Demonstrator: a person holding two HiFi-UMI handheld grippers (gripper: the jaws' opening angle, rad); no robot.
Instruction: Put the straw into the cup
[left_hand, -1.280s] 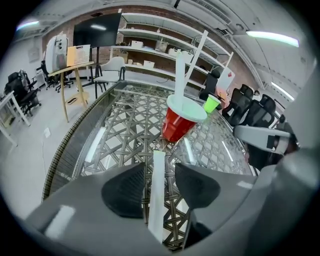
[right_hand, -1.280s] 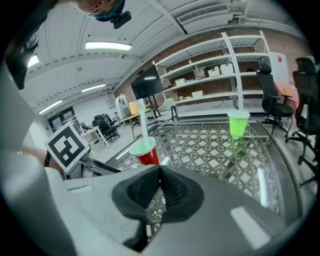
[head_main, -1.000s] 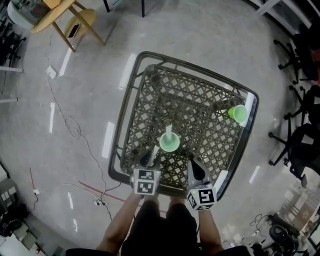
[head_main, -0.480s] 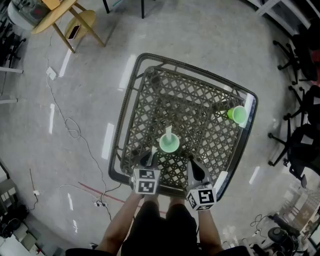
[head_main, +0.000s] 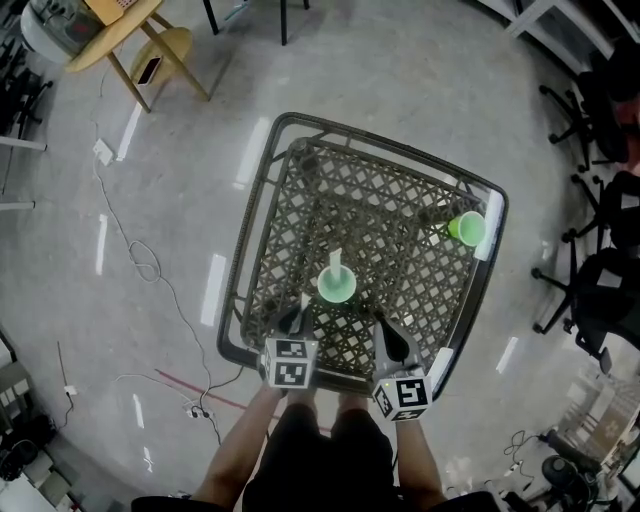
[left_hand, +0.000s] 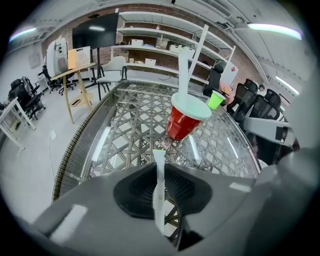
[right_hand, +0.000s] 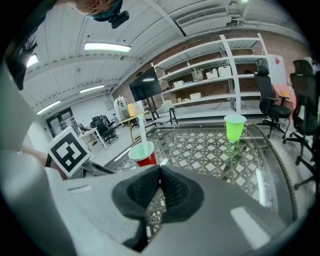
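A thin white straw (left_hand: 158, 160) with a pale green tip is gripped upright between the pads of the left gripper (left_hand: 159, 176), whose jaws have just been closing on it. It is held low over the near edge of the glass-topped lattice table (left_hand: 117, 127), just short of the red cup (left_hand: 182, 122). The cup is topped by a pale green lid, and two white straws (left_hand: 186, 70) are stood in it. The right gripper (right_hand: 159, 172) is pressed shut on nothing. A green cup (left_hand: 215, 99) is set at the far corner.
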